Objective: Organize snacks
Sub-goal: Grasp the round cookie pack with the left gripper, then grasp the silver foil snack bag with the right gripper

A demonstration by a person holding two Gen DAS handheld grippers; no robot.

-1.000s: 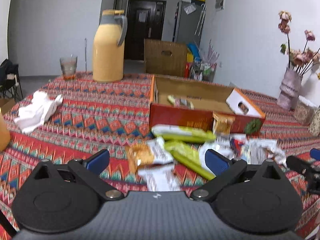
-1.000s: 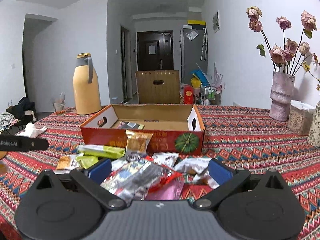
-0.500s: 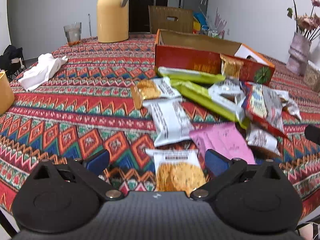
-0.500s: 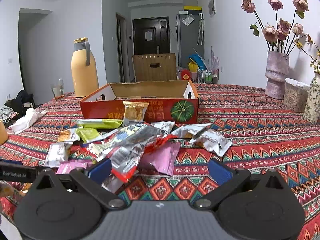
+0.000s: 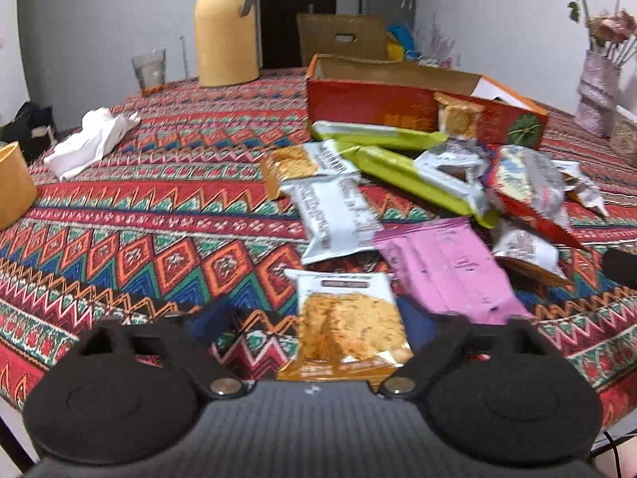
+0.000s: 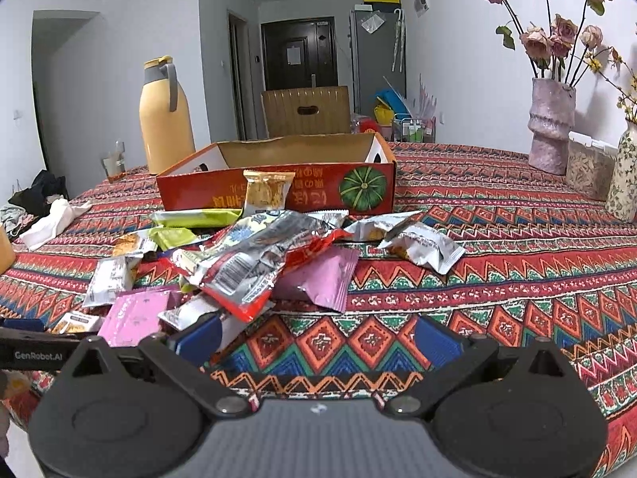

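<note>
A: Left gripper (image 5: 314, 320) status?
B: Jaws wide apart, gripping nothing. An orange cracker packet (image 5: 346, 326) lies flat on the table (image 5: 159, 239) between its fingers.
A: Right gripper (image 6: 316, 336)?
B: Also spread wide and empty, low over the table edge, its left finger (image 6: 199, 336) at the near end of the snack pile (image 6: 254, 255).
A: The box?
B: Red carton (image 6: 278, 183) sits open just behind the pile, with one packet (image 6: 267, 193) leaning upright on its front wall.
</note>
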